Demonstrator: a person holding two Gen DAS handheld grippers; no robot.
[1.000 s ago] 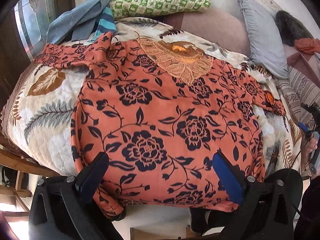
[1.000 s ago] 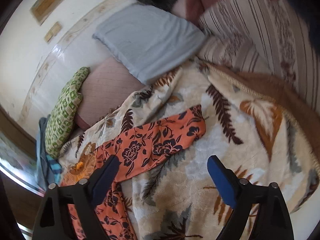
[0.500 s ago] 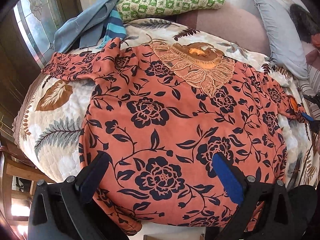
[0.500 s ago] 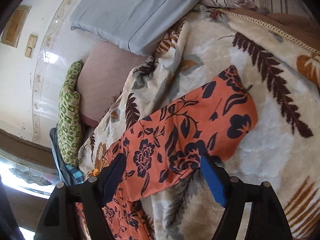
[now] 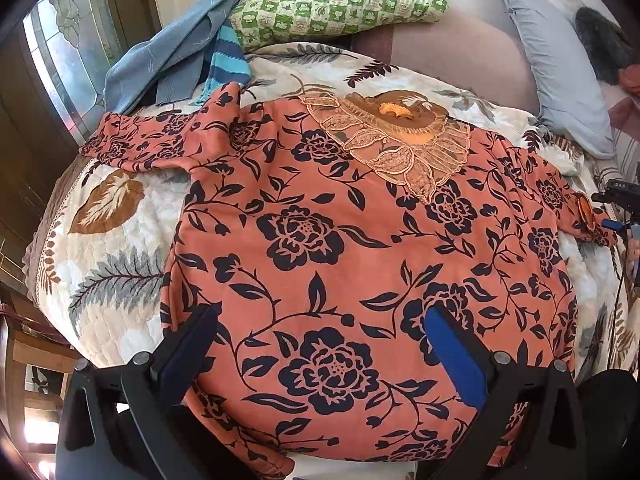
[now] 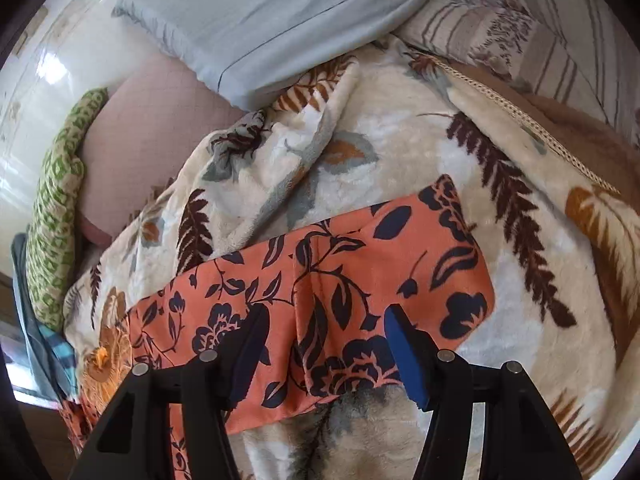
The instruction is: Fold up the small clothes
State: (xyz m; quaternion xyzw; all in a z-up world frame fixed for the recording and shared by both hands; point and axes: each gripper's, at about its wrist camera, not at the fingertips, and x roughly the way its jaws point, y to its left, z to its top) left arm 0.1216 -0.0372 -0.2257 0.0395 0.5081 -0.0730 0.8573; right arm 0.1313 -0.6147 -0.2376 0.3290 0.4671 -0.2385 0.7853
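One top [image 5: 360, 240], orange with dark flowers, is lying flat and face up on the leaf-print blanket [image 5: 104, 248]. Its lace collar [image 5: 400, 152] is pointing ahead of the left claw [image 5: 320, 344], toward the green pillow [image 5: 336, 4] and the blue clothes [image 5: 172, 60] at far left. The left claw is hanging spread over the top's lower body, the hem just below its fingers, nothing pinched. The right claw [image 6: 324, 344] is hanging over the sleeve [image 6: 360, 280], its jaws closing with a fold of the sleeve between them; pads not yet pressing. The cuff is lying just right of the blue finger [image 6: 404, 348]. A grey pillow [image 6: 272, 20] is resting far ahead.
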